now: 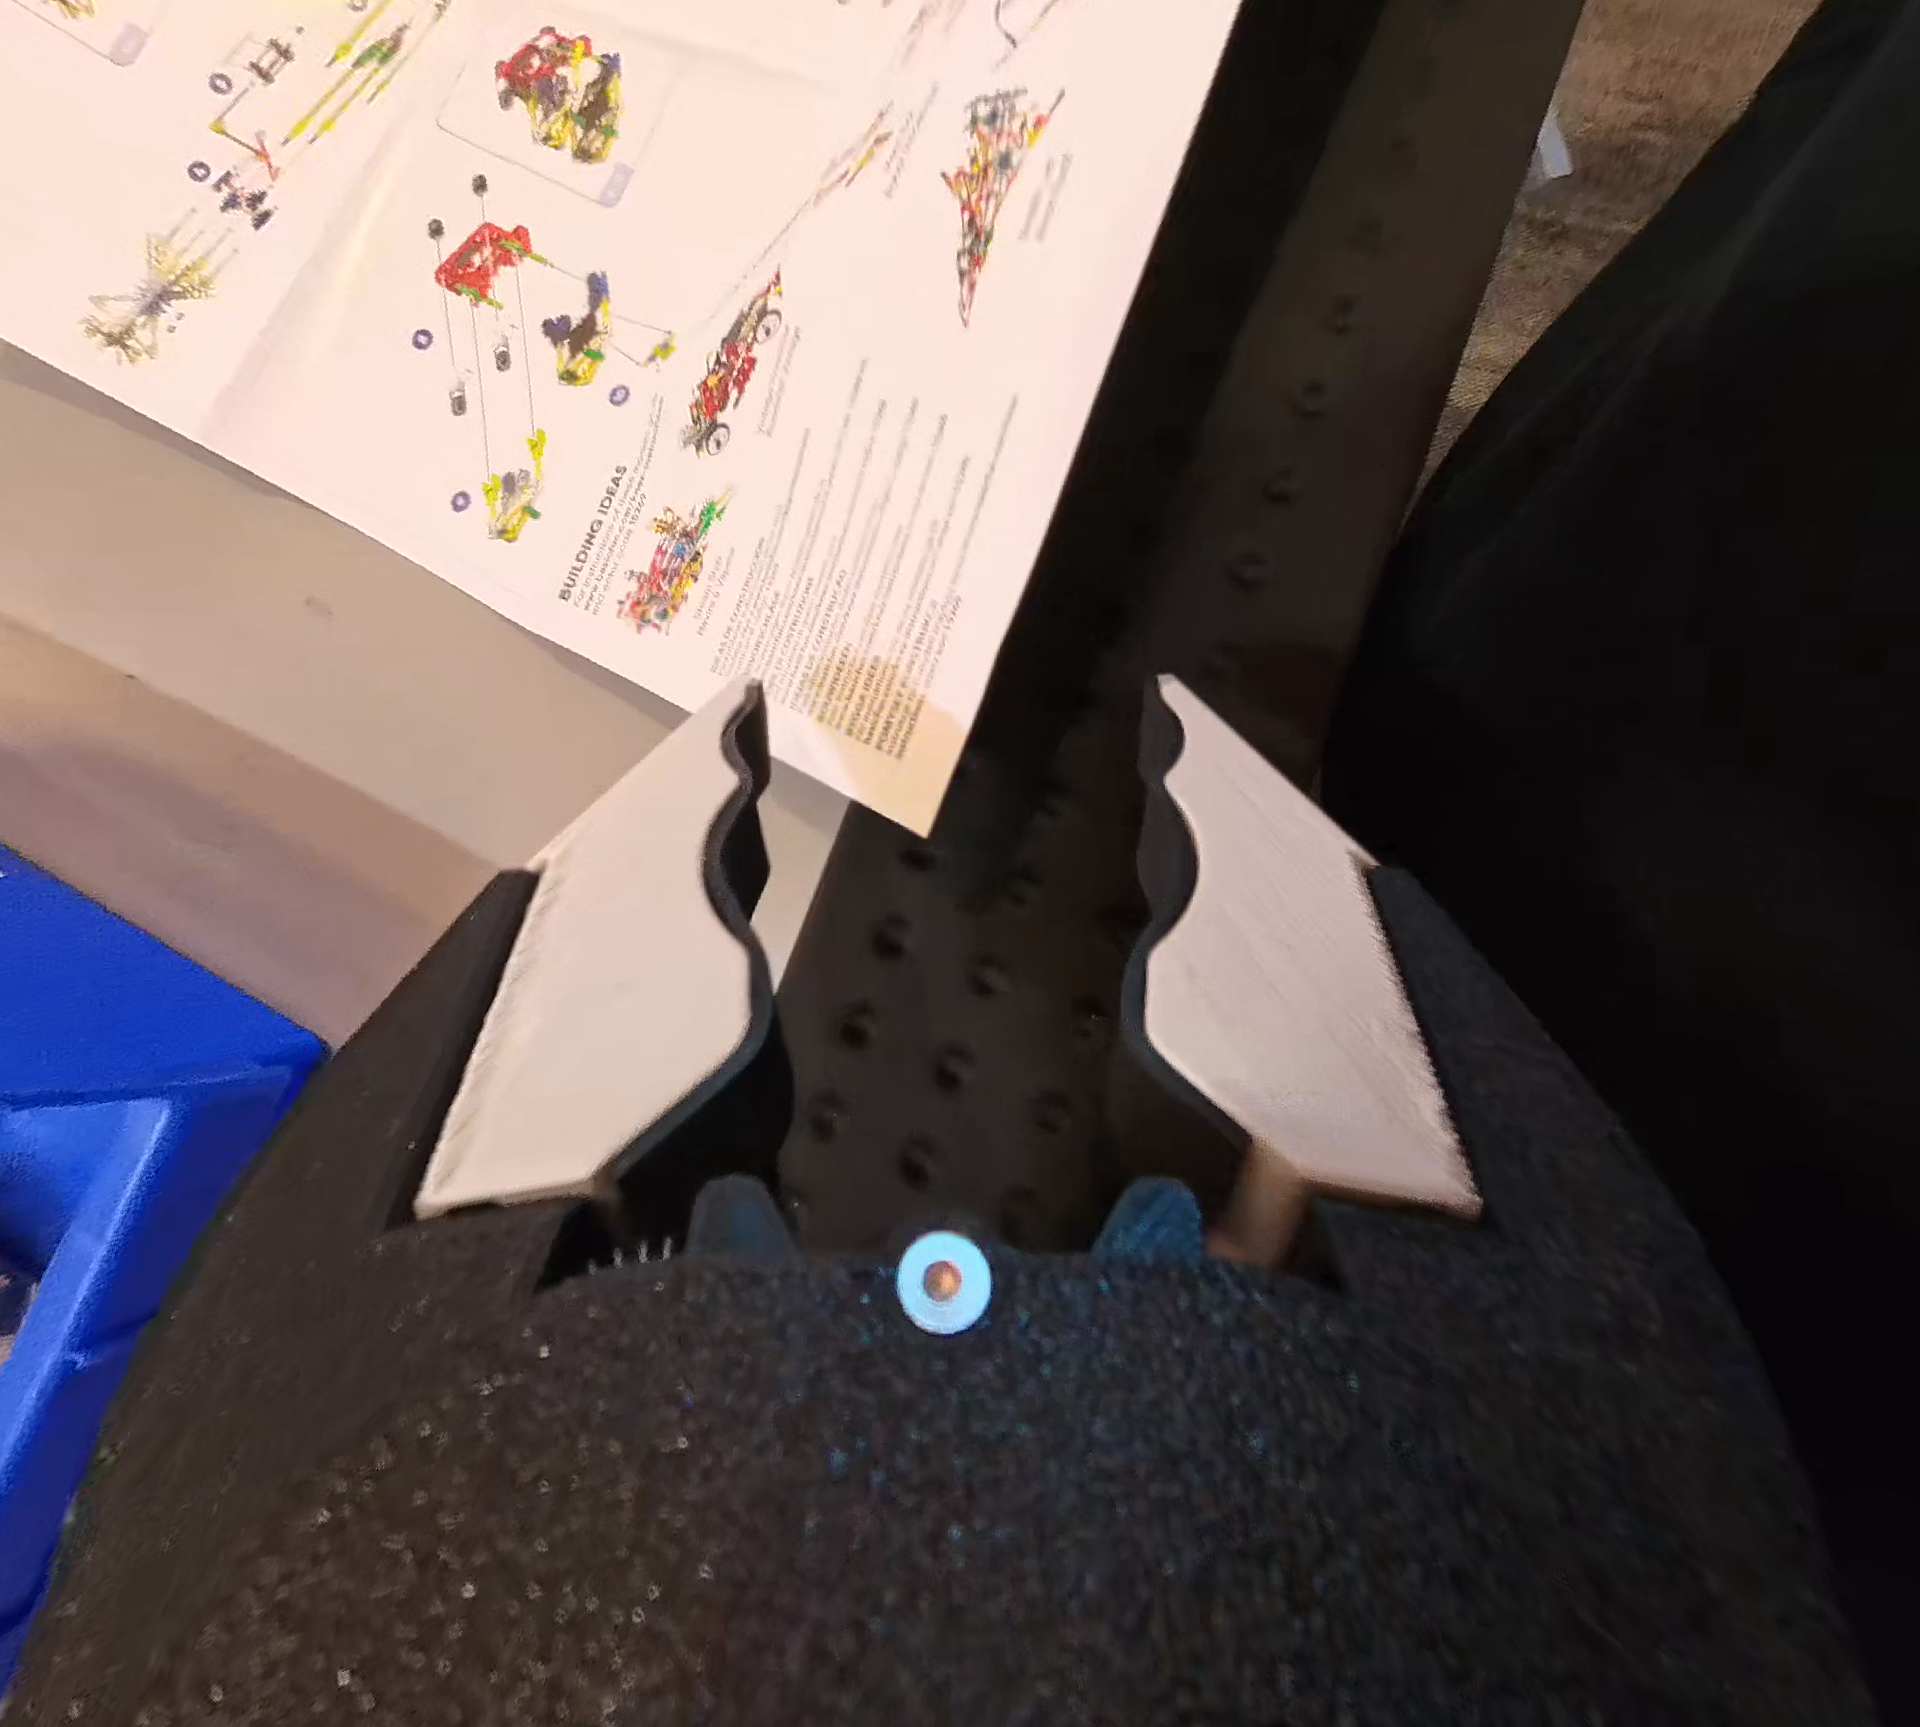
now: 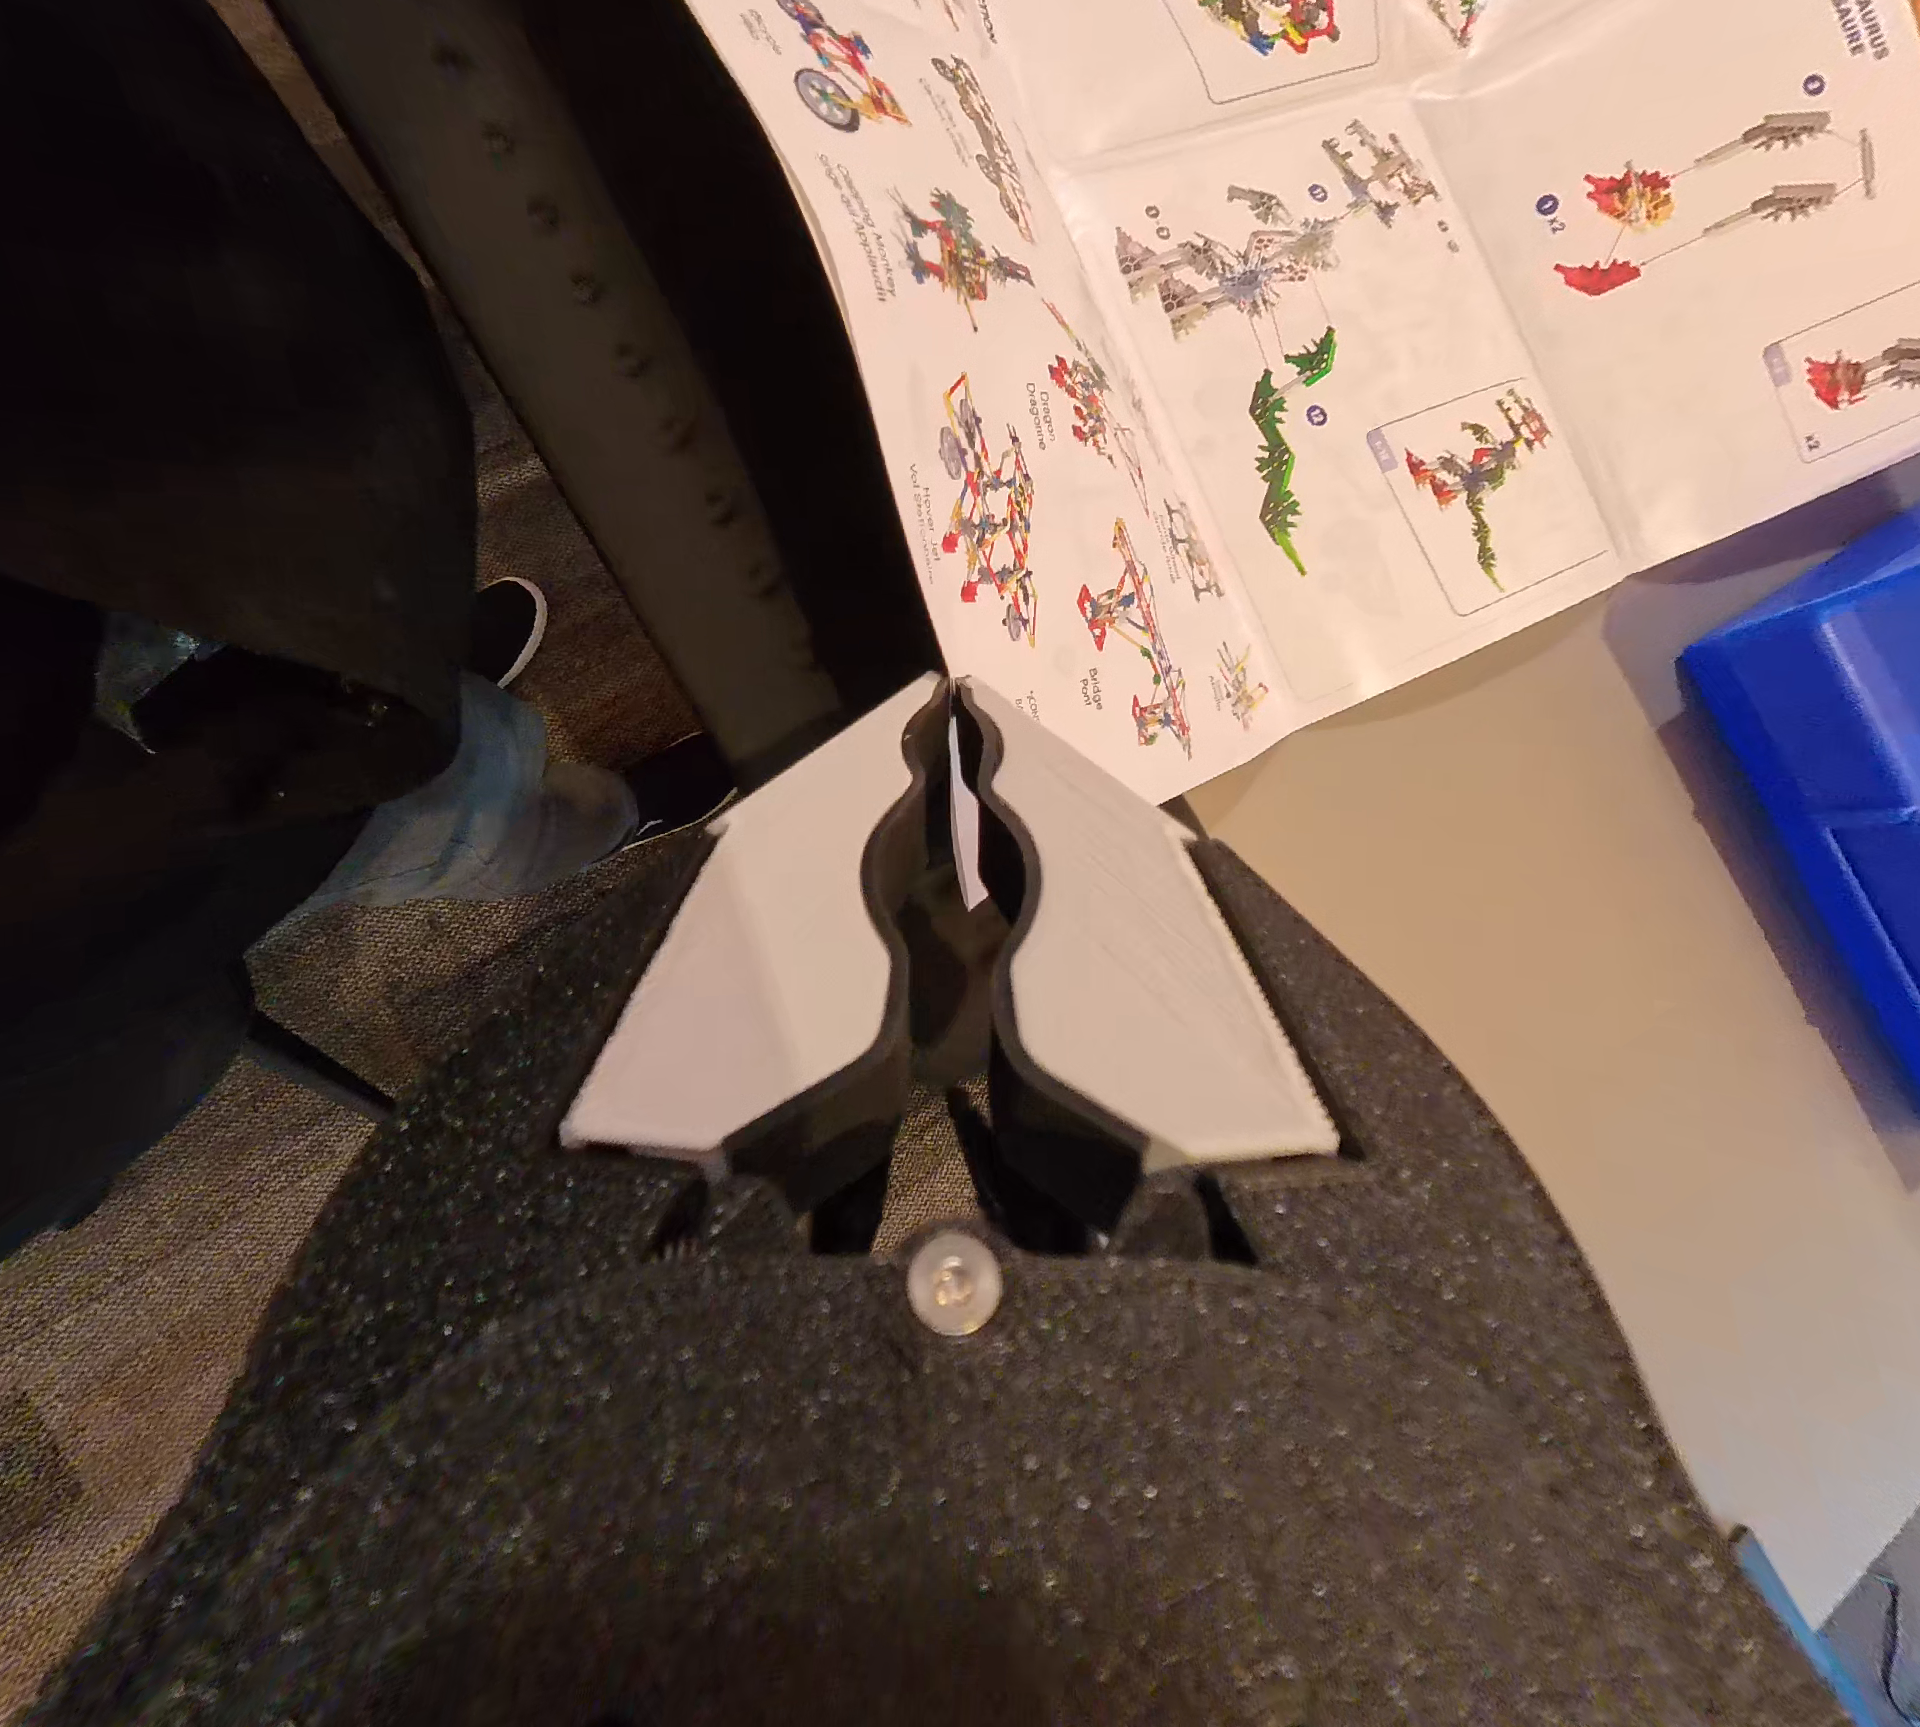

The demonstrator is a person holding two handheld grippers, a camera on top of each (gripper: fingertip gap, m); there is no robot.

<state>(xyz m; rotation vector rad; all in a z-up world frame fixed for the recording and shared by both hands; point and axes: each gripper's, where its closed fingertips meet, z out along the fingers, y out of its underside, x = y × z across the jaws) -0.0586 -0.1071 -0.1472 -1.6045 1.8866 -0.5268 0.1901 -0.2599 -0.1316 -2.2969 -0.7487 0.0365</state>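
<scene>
A large white instruction sheet (image 1: 582, 150) with coloured drawings of toy models lies on a pale table (image 1: 260, 638) and hangs over its edge. My left gripper (image 1: 956, 701) is open and empty; the sheet's near corner lies just between its fingertips, not pinched. In the right wrist view the same sheet (image 2: 1351, 275) spreads over the table. My right gripper (image 2: 954, 688) is shut on the sheet's corner, and a thin white strip of paper (image 2: 966, 836) shows between the closed pads.
A blue plastic bin (image 1: 94, 1158) stands at the left, and also at the right in the right wrist view (image 2: 1829, 773). A dark perforated metal table leg (image 1: 1320, 389) runs below the table edge. A person's dark trousers (image 1: 1683, 638) and shoes (image 2: 488, 804) are on carpet. There is about 30 centimeters between the tips of the two grippers.
</scene>
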